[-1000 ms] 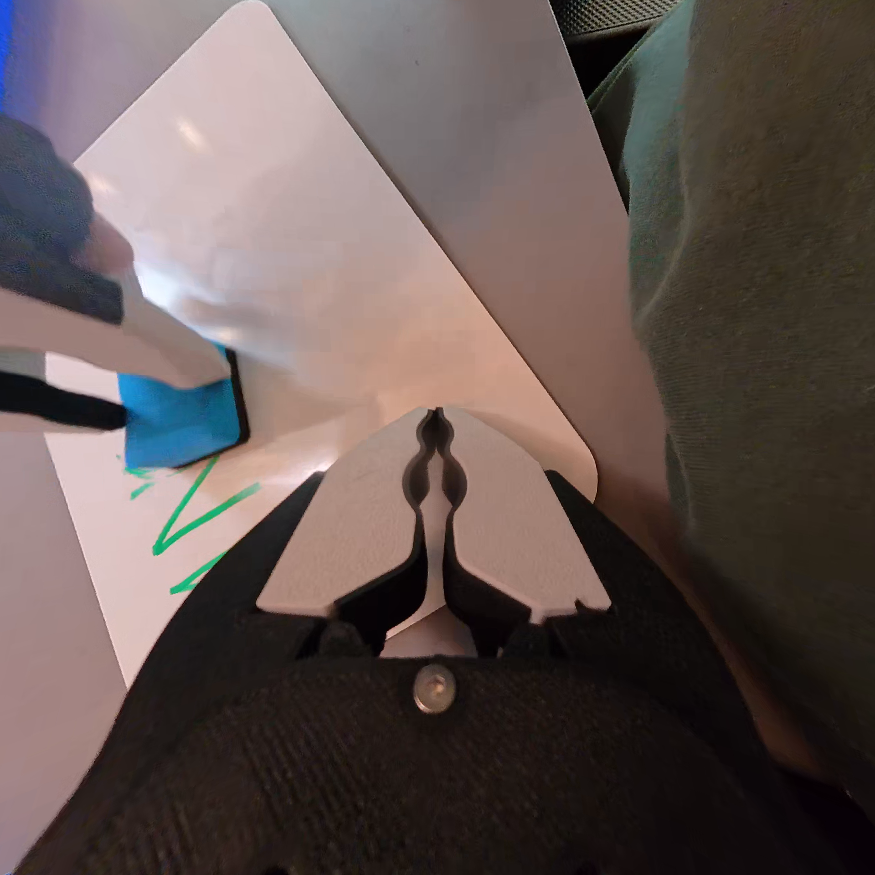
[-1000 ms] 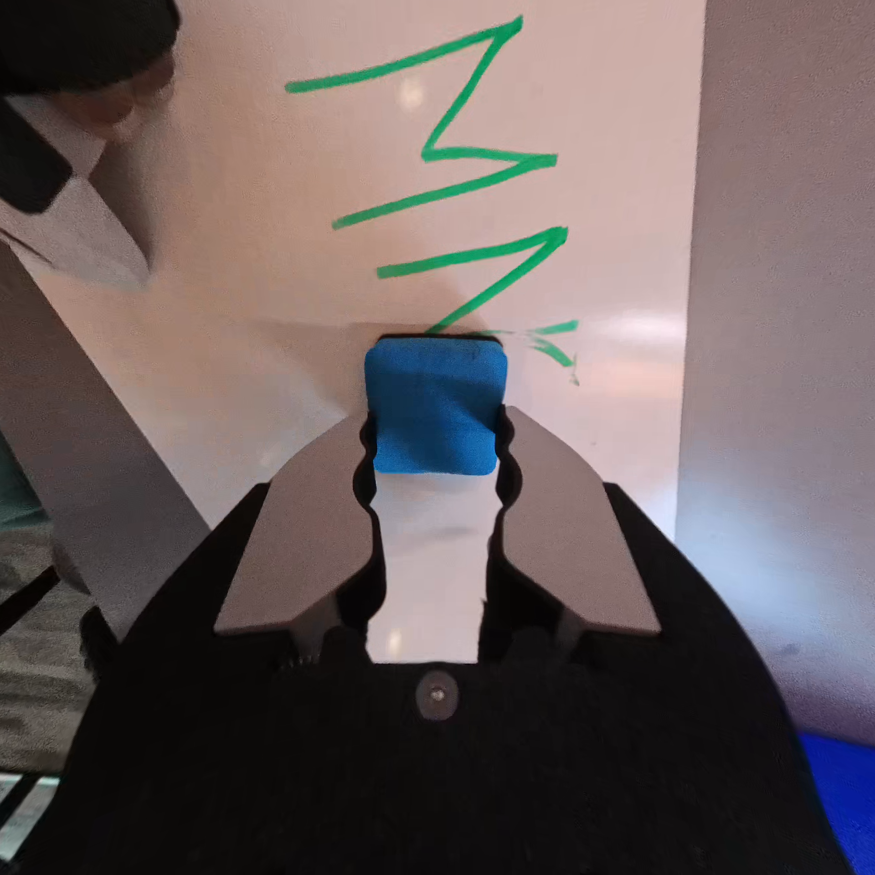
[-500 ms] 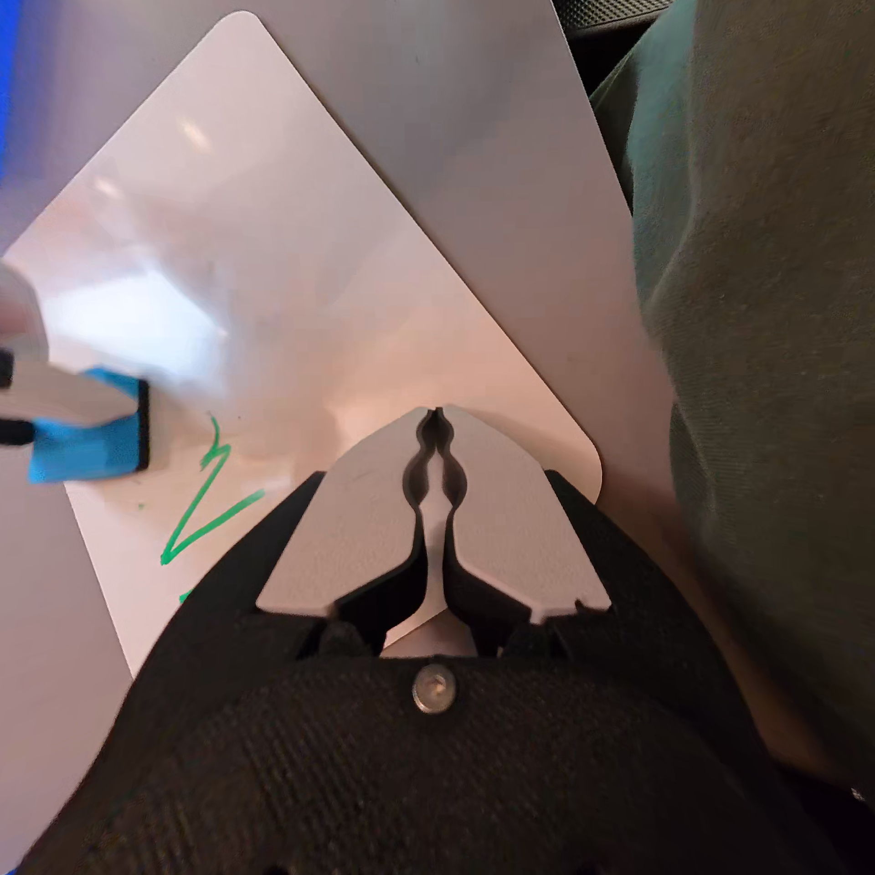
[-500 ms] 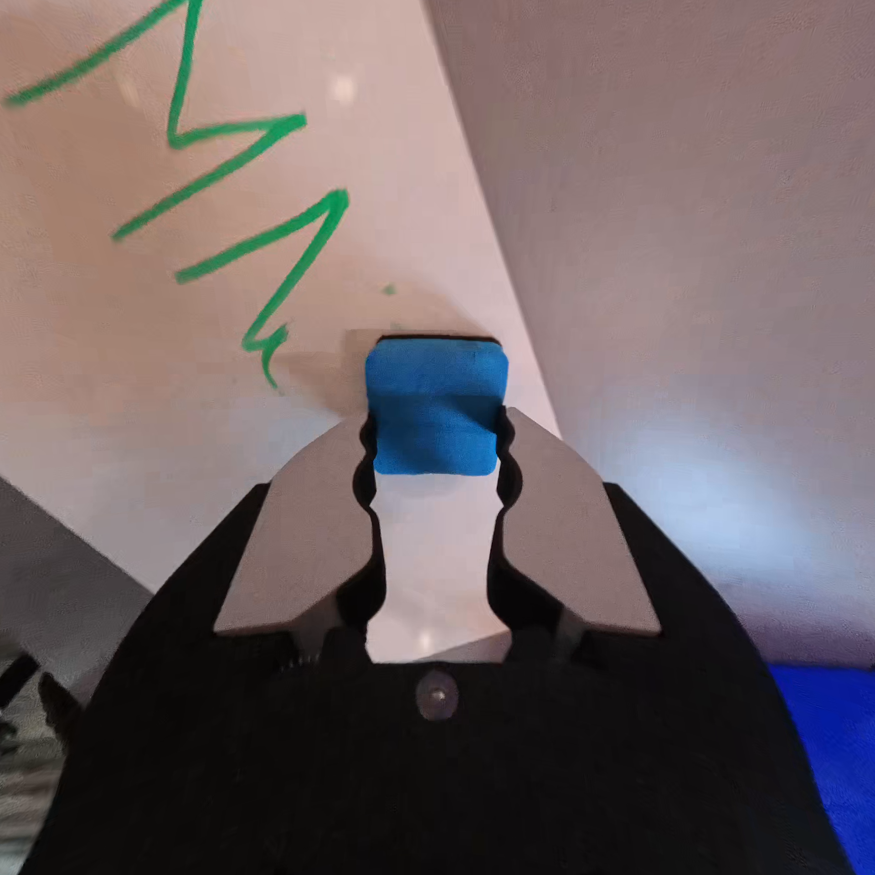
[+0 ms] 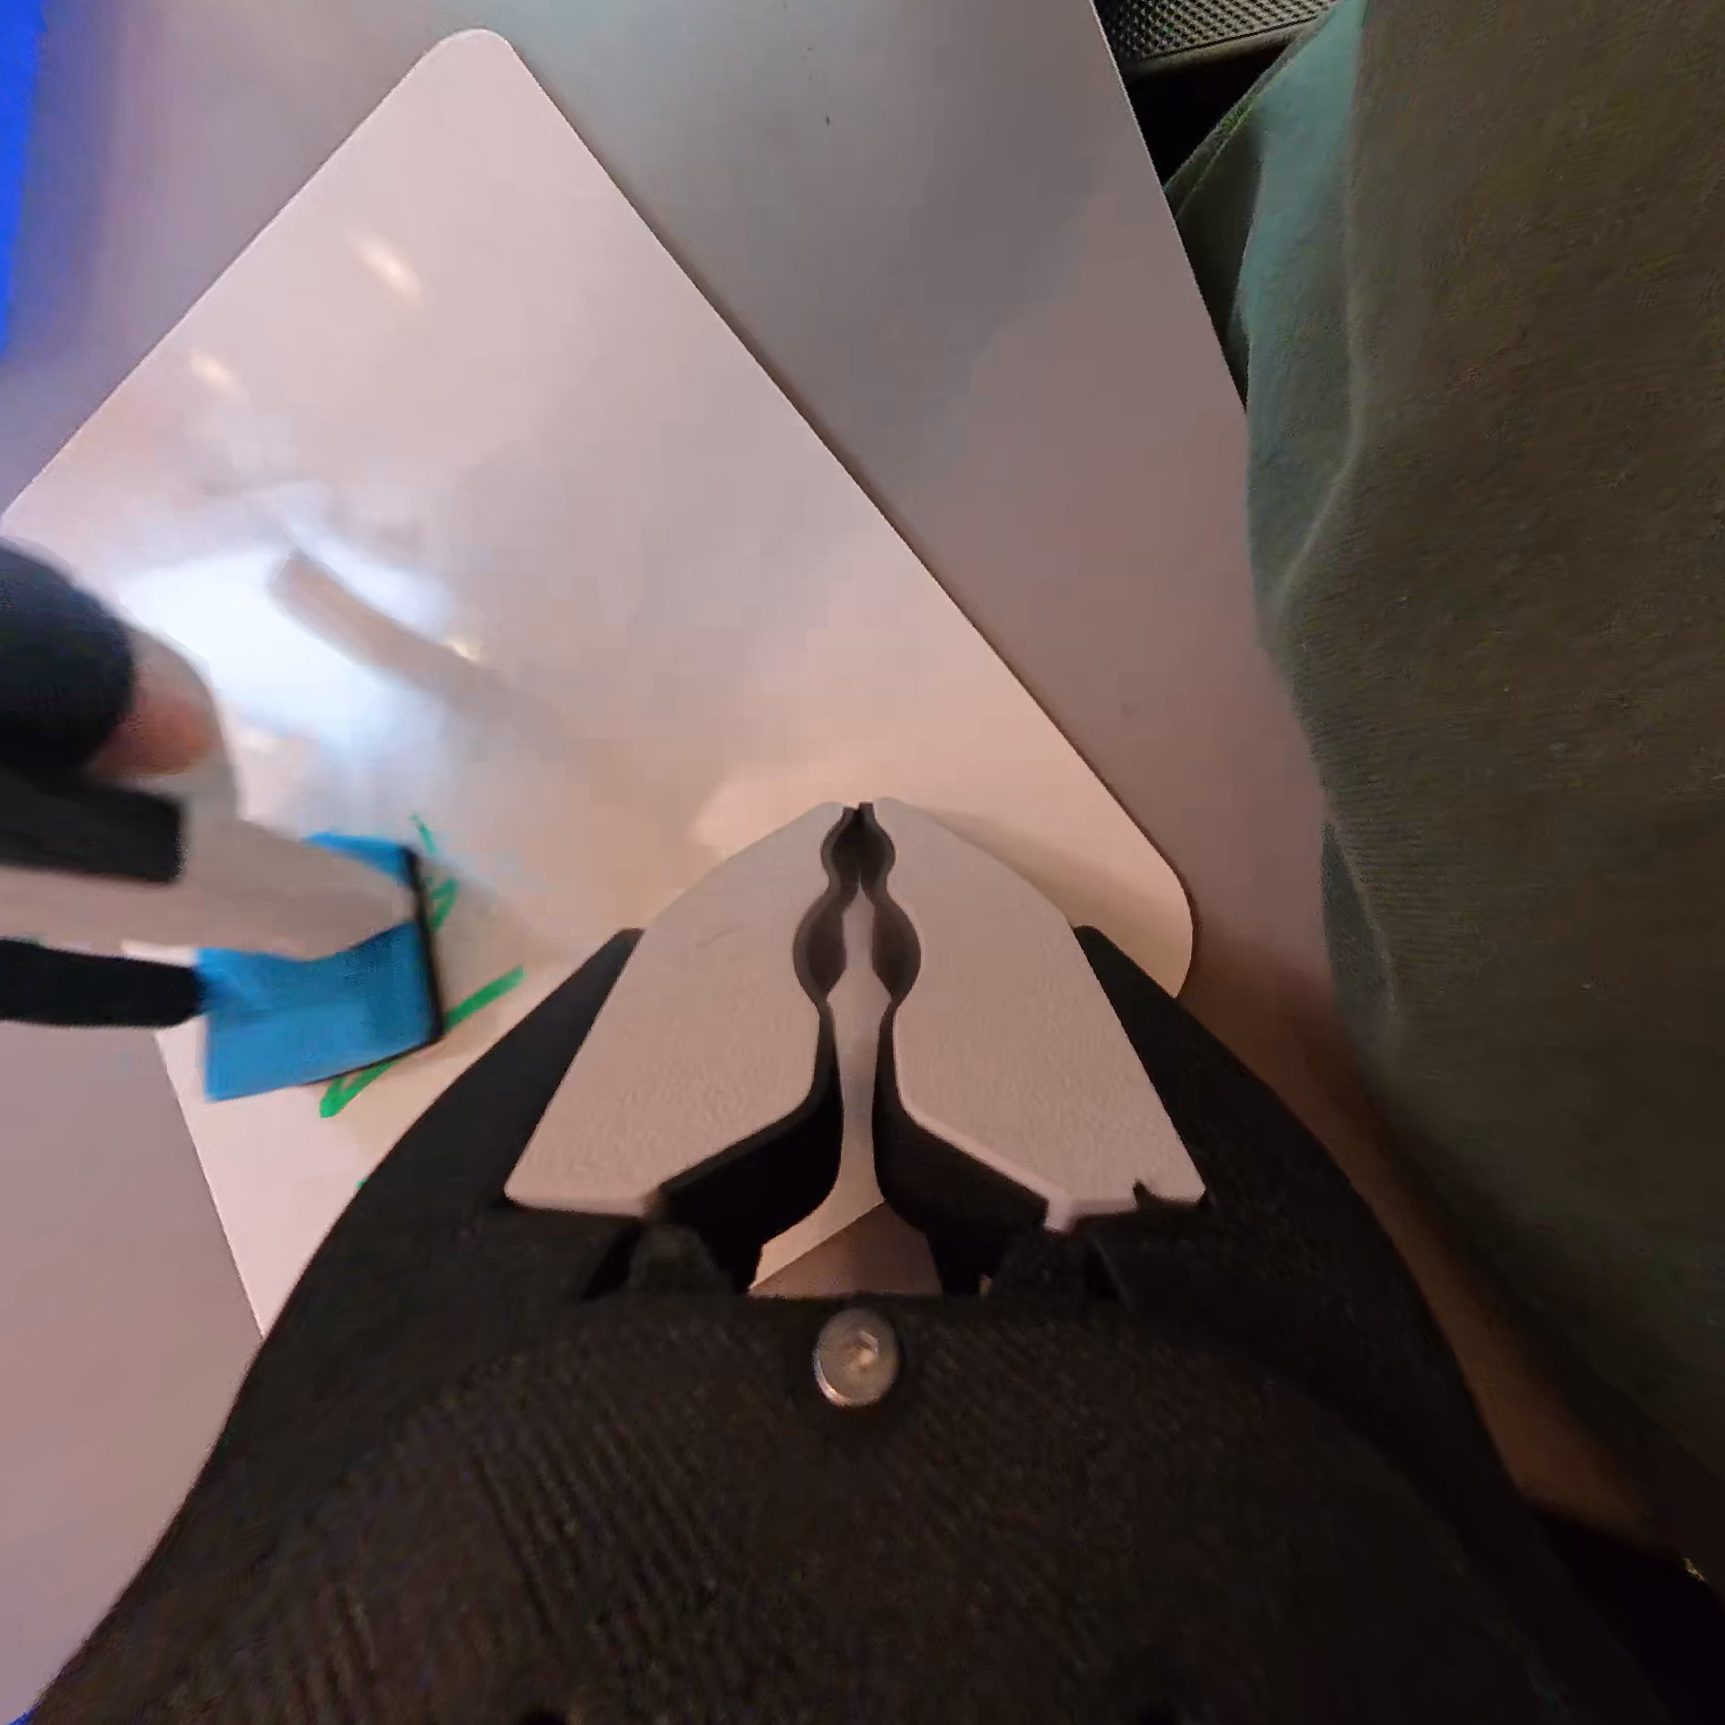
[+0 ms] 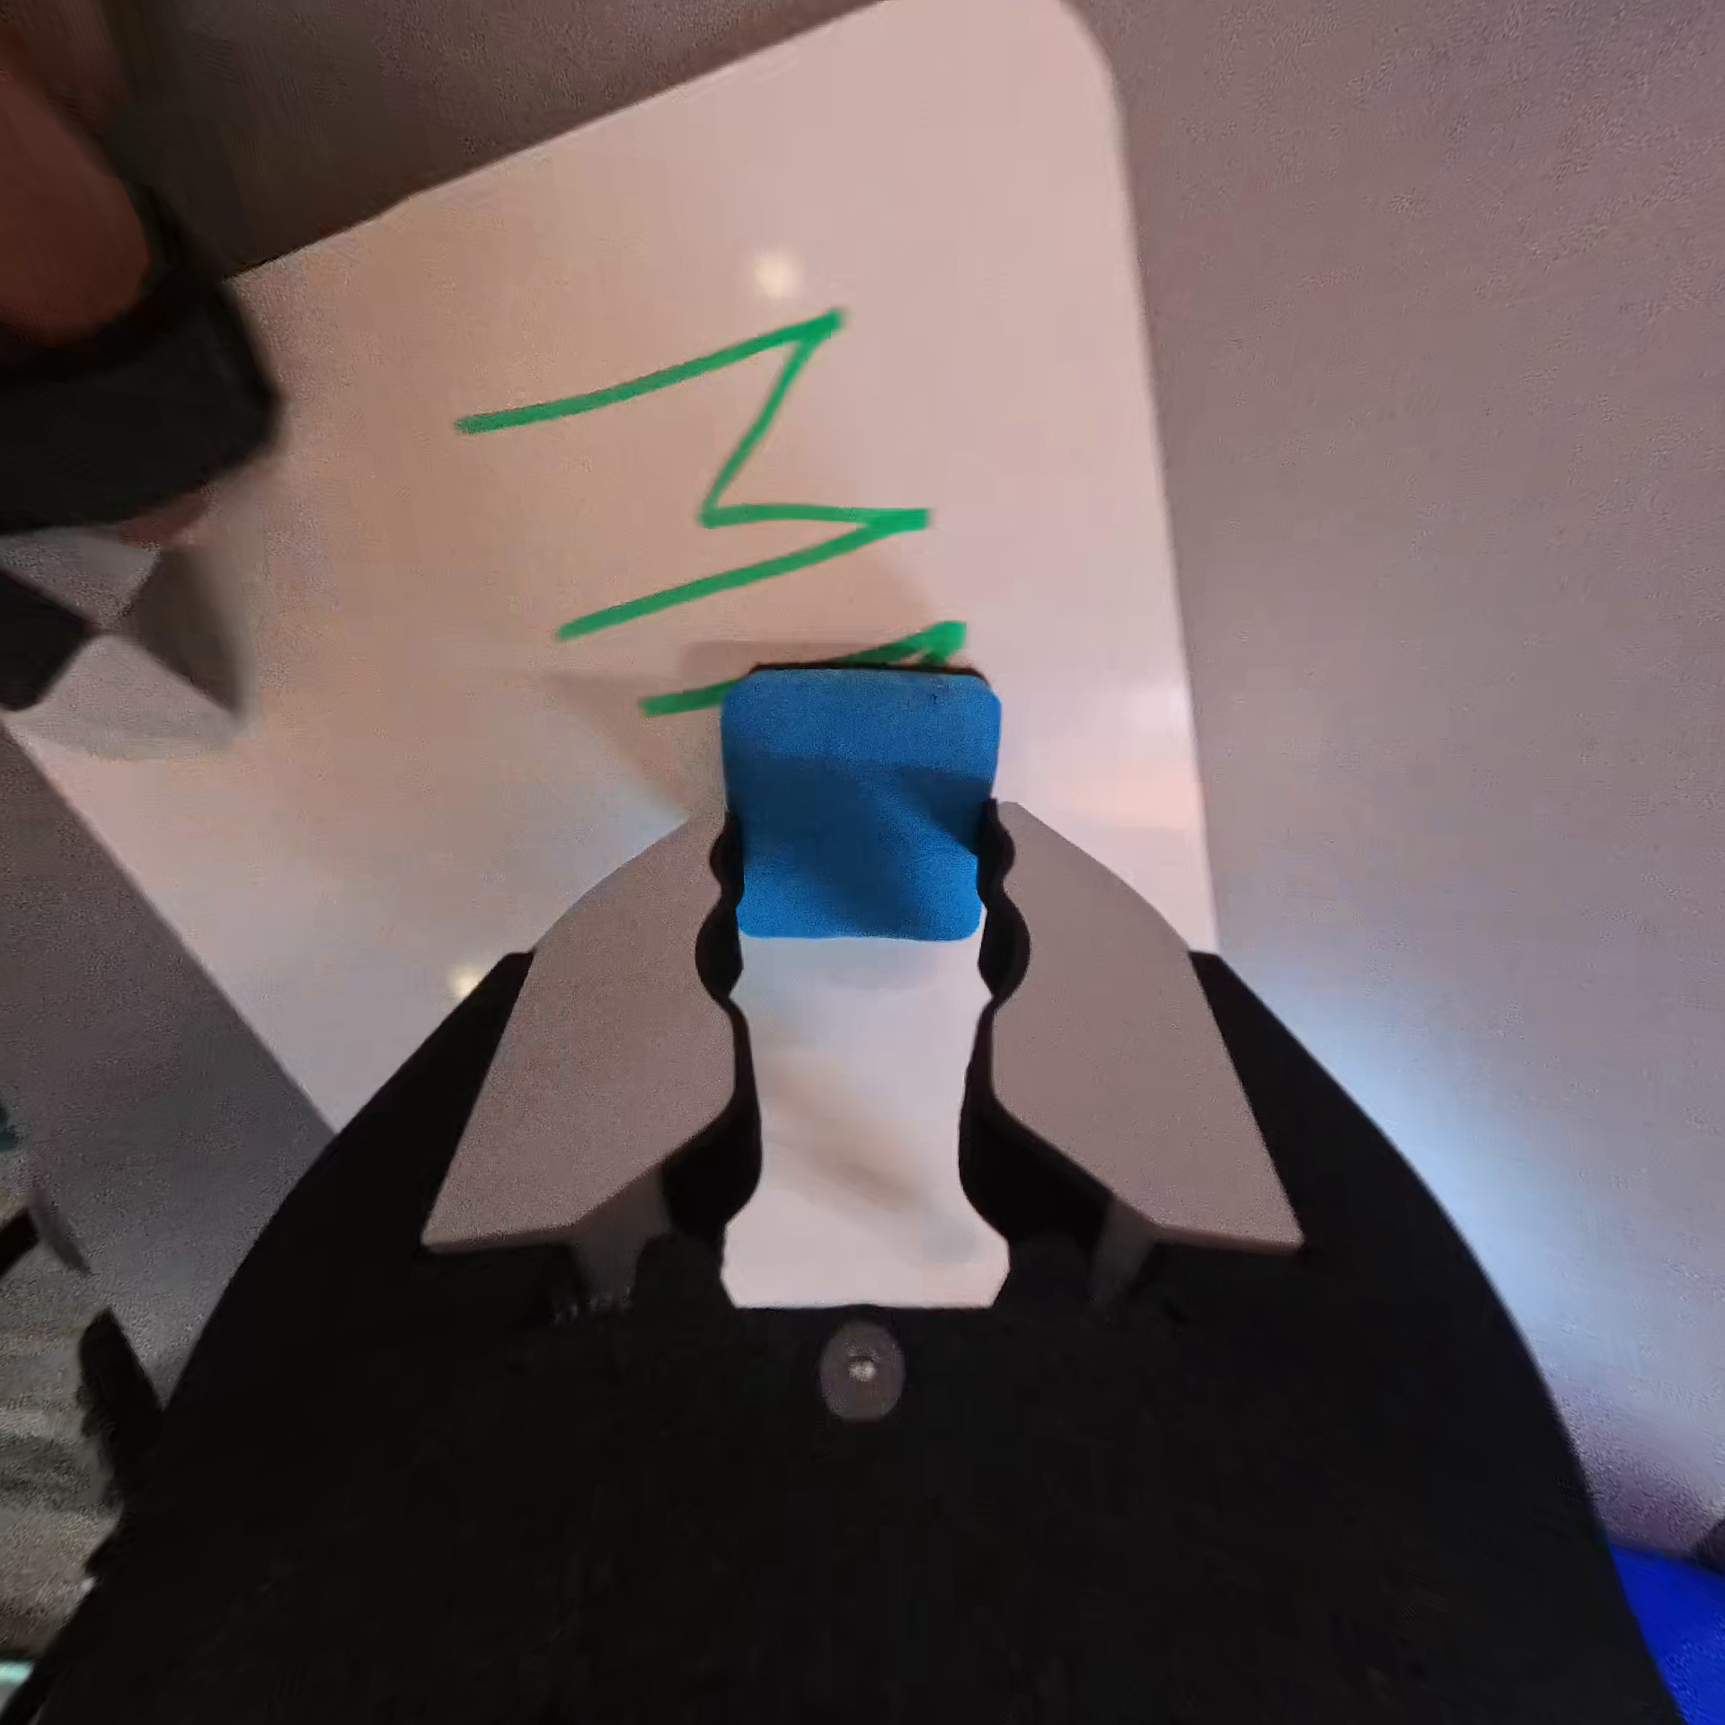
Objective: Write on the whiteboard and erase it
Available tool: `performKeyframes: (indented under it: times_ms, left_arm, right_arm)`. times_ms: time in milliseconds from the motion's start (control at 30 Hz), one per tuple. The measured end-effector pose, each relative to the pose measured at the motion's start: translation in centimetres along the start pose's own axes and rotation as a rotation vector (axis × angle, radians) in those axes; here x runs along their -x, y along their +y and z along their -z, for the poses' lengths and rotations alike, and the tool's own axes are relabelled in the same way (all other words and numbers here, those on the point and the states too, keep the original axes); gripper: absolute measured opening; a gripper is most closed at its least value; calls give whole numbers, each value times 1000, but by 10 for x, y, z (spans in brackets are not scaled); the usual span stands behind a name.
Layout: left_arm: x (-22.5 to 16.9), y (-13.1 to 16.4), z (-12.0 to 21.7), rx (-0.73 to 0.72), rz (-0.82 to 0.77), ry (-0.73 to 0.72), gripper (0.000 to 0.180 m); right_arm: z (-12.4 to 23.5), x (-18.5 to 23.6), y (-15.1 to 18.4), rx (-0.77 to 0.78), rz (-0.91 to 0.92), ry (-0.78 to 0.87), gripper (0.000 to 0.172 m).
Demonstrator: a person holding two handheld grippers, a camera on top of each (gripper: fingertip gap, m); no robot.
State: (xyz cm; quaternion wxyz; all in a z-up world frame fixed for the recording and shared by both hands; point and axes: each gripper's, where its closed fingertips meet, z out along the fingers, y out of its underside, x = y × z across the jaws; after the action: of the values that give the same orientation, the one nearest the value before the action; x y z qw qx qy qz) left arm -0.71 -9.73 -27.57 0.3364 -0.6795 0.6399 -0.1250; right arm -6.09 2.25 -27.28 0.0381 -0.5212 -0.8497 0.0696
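Note:
A white whiteboard (image 5: pixel 560 485) lies flat on a grey table and also shows in the right wrist view (image 6: pixel 579 840). A green zigzag line (image 6: pixel 747 485) is drawn on it. My right gripper (image 6: pixel 859 821) is shut on a blue eraser (image 6: pixel 859 803), both pads pressing its sides, and holds it down on the board over the near end of the zigzag. In the left wrist view the eraser (image 5: pixel 317 1017) is at the left, with green strokes (image 5: pixel 467 1008) beside it. My left gripper (image 5: pixel 861 814) is shut with nothing between its fingers, resting over the board's near right corner.
A person's green clothing (image 5: pixel 1493 653) fills the right of the left wrist view. The grey table (image 6: pixel 1447 467) lies around the board. The left gripper shows blurred at the left edge of the right wrist view (image 6: pixel 121 653). A blue thing (image 6: pixel 1671 1605) sits at the bottom right.
My right gripper swept the eraser off to the board's edge and back onto the zigzag's end; part of the line's end is wiped away. My left gripper stayed shut and still.

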Motion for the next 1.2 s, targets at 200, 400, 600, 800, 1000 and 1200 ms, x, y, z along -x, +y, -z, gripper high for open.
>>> performKeyframes:
  times_ms: [200, 400, 600, 800, 1000, 1200]
  left_arm:
    - [0, 0, 0, 3, -11, -7, 0]
    - [3, 2, 1, 6, -4, -13, 0]
    - [3, 1, 1, 9, -11, -18, 0]
    - [2, 0, 1, 5, -4, -14, 0]
    - [1, -1, 1, 1, -6, -10, 0]
    - [1, -1, 1, 2, -13, -14, 1]
  right_arm:
    - [7, -24, 40, 63, -80, 27, 49]
    - [0, 23, 5, 12, 72, -64, 49]
    - [3, -22, 34, 30, -112, 33, 49]
    - [1, 31, 25, 85, 75, -63, 49]
    - [-3, 24, 0, 41, 79, -40, 49]
    - [1, -17, 17, 149, 5, 5, 49]
